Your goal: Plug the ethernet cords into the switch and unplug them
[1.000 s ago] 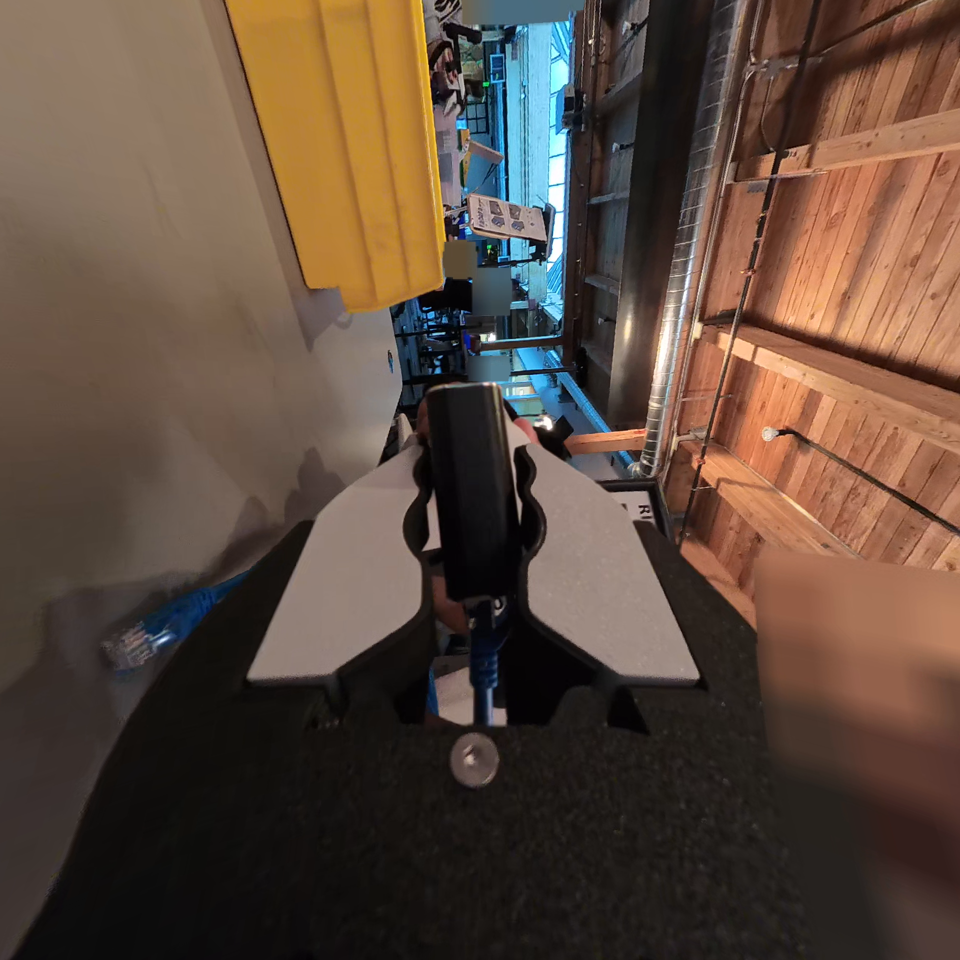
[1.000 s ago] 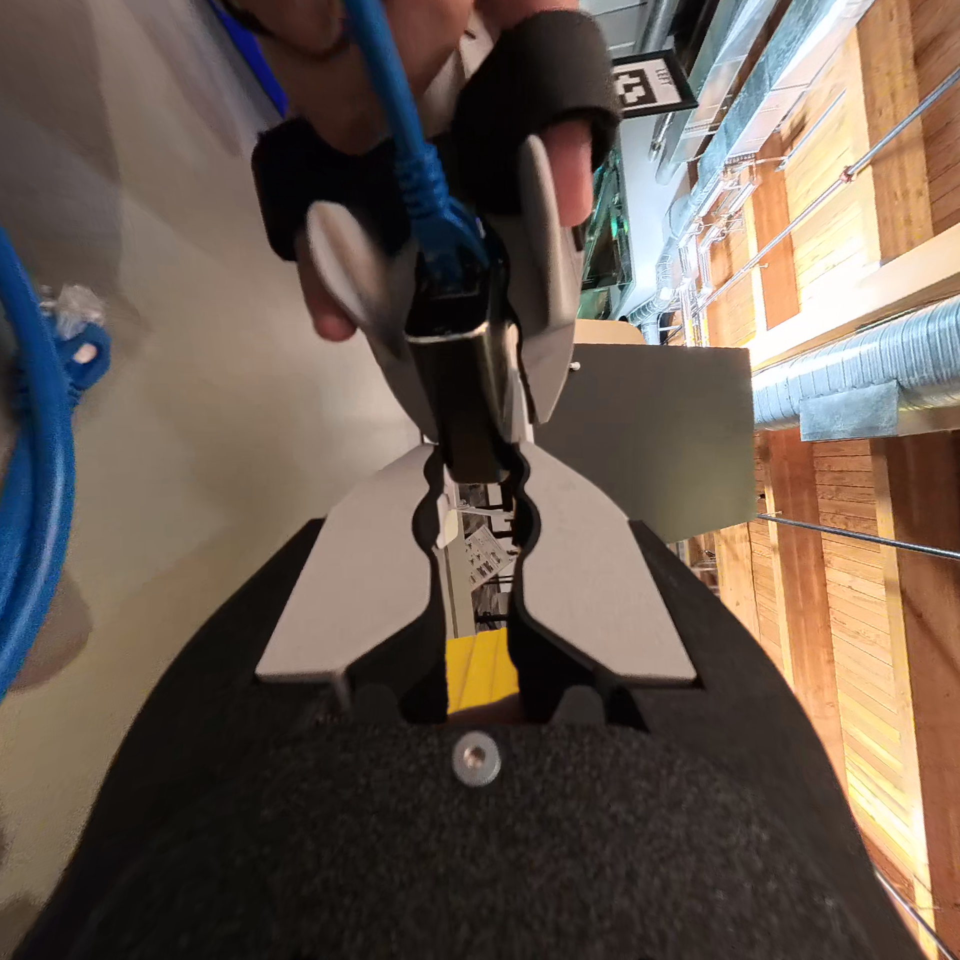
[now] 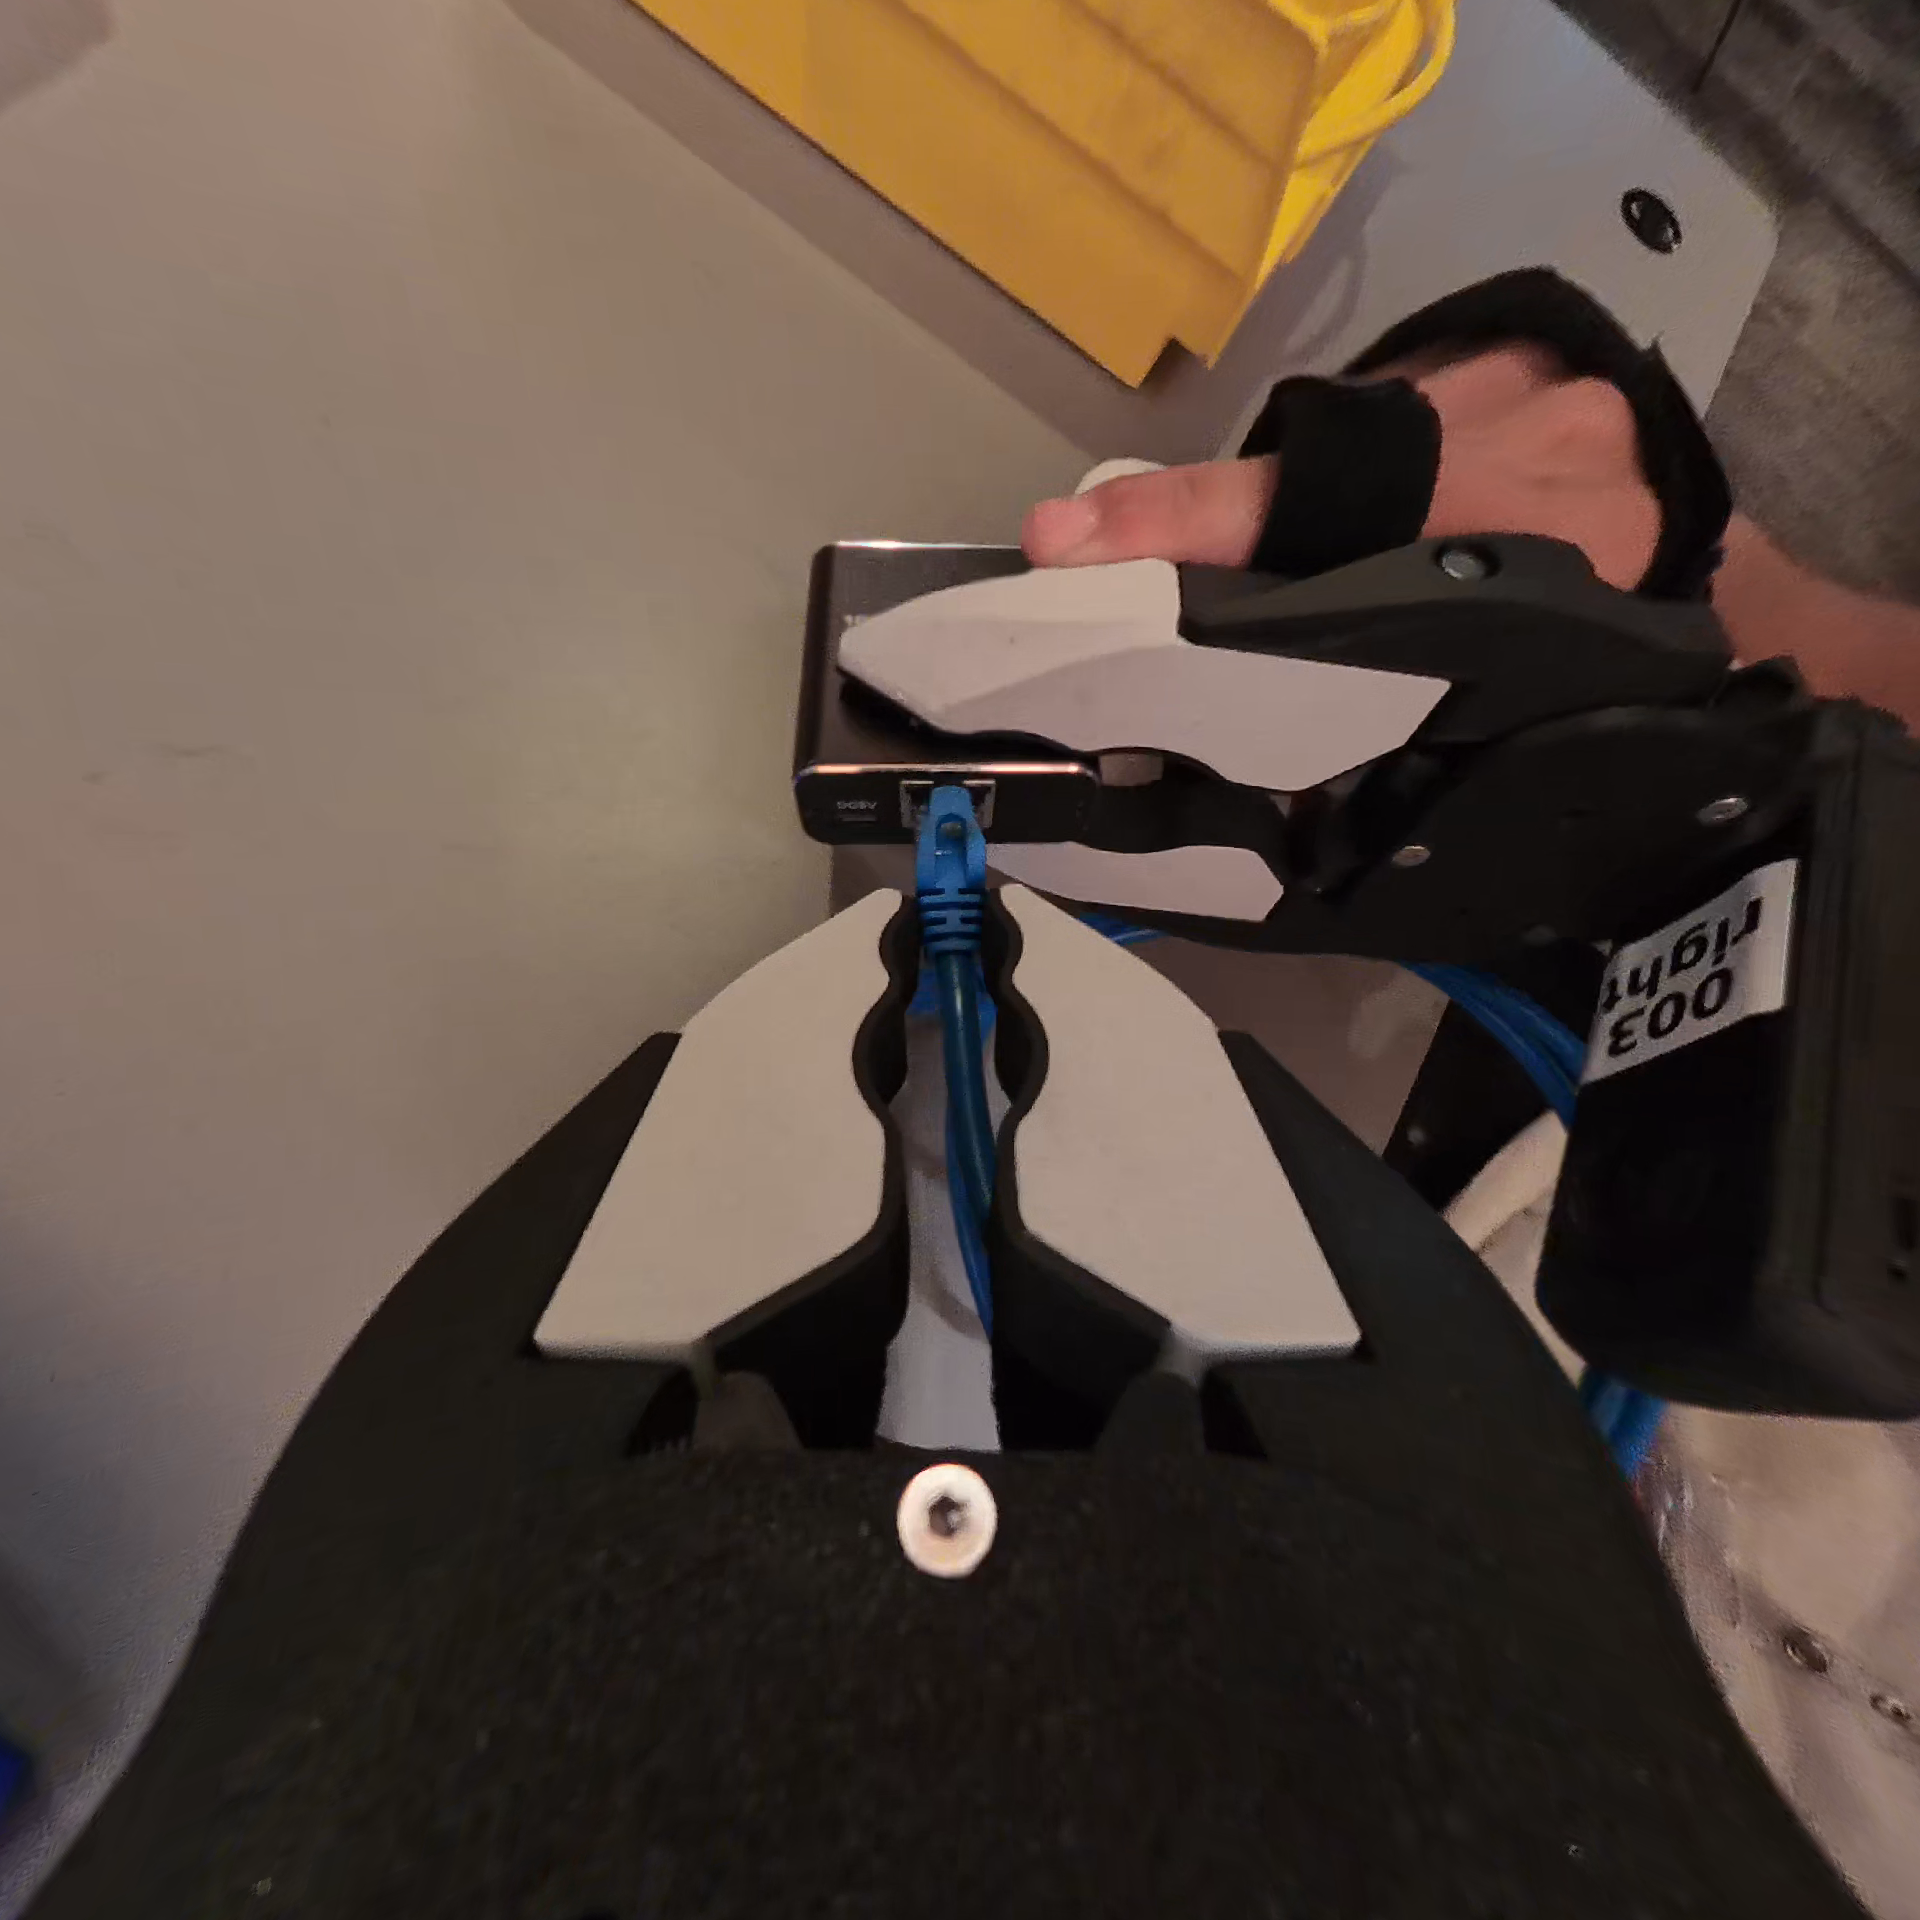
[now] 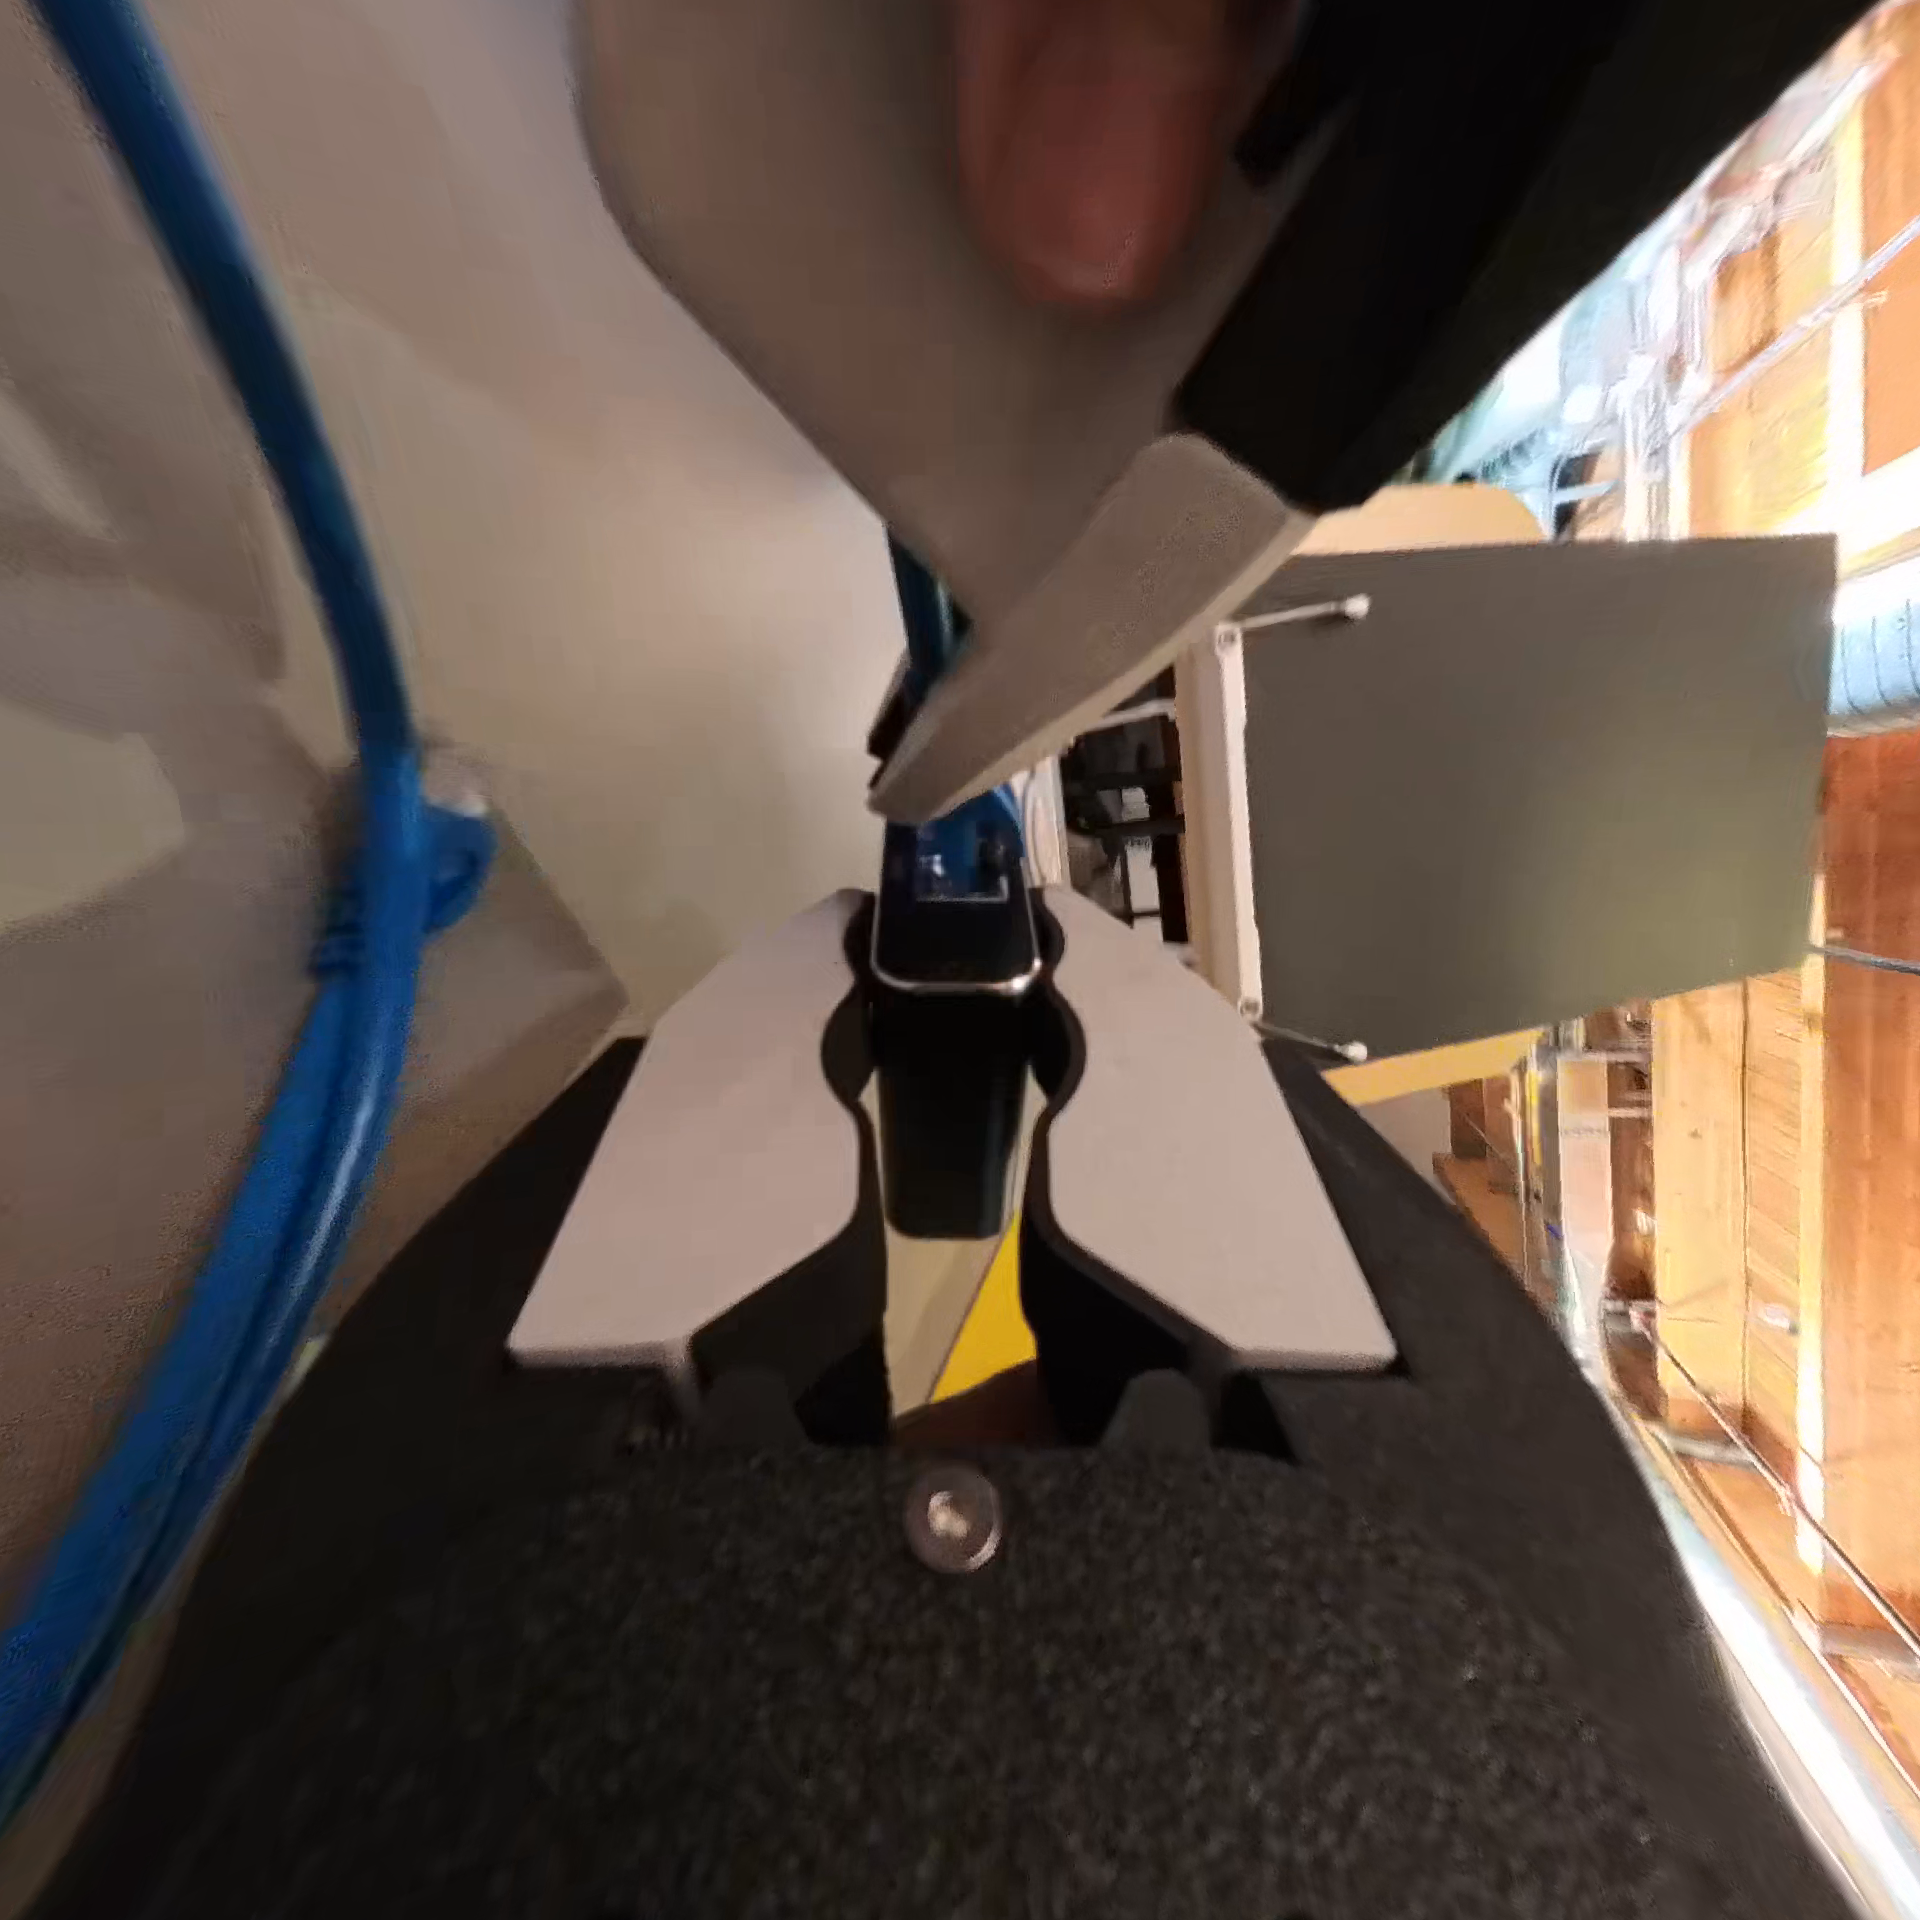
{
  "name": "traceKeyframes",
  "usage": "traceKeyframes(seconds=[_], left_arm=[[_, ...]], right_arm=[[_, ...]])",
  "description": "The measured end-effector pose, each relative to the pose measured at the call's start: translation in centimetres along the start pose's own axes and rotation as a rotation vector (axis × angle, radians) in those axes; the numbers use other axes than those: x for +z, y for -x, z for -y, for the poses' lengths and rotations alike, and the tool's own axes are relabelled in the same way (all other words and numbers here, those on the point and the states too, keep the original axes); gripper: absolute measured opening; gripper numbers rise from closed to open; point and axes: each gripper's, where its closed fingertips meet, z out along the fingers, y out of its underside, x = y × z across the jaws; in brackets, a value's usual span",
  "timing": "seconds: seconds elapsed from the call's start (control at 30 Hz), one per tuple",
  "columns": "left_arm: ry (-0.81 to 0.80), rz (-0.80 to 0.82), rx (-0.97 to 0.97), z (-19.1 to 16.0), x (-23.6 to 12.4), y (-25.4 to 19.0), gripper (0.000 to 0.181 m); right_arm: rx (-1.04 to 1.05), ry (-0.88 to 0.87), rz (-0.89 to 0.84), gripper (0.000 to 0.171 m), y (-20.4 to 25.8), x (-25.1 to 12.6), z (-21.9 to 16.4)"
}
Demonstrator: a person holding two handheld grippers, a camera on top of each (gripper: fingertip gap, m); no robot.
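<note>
Held the switch (image 3: 940,665) clamped in the right gripper (image 3: 1049,764) above the table (image 3: 364,623), pinched a plugged-in blue cord (image 3: 951,904) in the left gripper (image 3: 951,914), seemingly seated, unplugging still left.

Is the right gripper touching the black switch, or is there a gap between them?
Touching. In the left wrist view, the right gripper is shut on the black switch, one finger above, one below. The right wrist view shows the switch pinched between its fingers.
</note>
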Motion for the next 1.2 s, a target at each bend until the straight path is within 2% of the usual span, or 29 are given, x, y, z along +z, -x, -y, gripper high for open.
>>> traceKeyframes(seconds=[0.03,0.37,0.57,0.7,0.8,0.9,0.97,1.03,1.2], left_arm=[[-0.013,-0.002,-0.013,0.1,0.0,0.1,0.011],[-0.128,-0.043,-0.112,0.8,0.8,0.1,0.013],[-0.275,-0.325,-0.307,2.2,-0.8,-0.1,0.028],[-0.347,-0.571,-0.579,2.6,-1.6,0.0,0.027],[-0.338,-0.664,-0.716,2.0,-0.6,-0.1,0.028],[-0.314,-0.694,-0.754,1.6,0.3,-0.5,0.027],[-0.328,-0.715,-0.776,1.8,0.3,-0.5,0.015],[-0.336,-0.717,-0.778,1.9,0.3,-0.4,0.015],[-0.335,-0.675,-0.681,1.7,0.3,-0.7,0.013]], right_arm=[[0.012,0.02,0.007,0.026,-0.1,0.2,-0.2],[0.021,0.063,-0.034,0.026,-0.2,1.1,-1.8],[-0.067,0.052,-0.145,0.026,-1.3,0.8,-2.3],[-0.159,0.052,-0.194,0.025,-1.3,0.5,-2.1],[-0.192,0.047,-0.208,0.025,-1.2,0.4,-1.9],[-0.207,0.034,-0.22,0.025,-1.3,0.1,-1.2],[-0.21,0.025,-0.221,0.025,-1.3,0.0,-0.8],[-0.207,0.03,-0.22,0.026,-1.3,0.0,-0.8],[-0.184,0.048,-0.214,0.025,-1.3,-0.2,-0.8]])
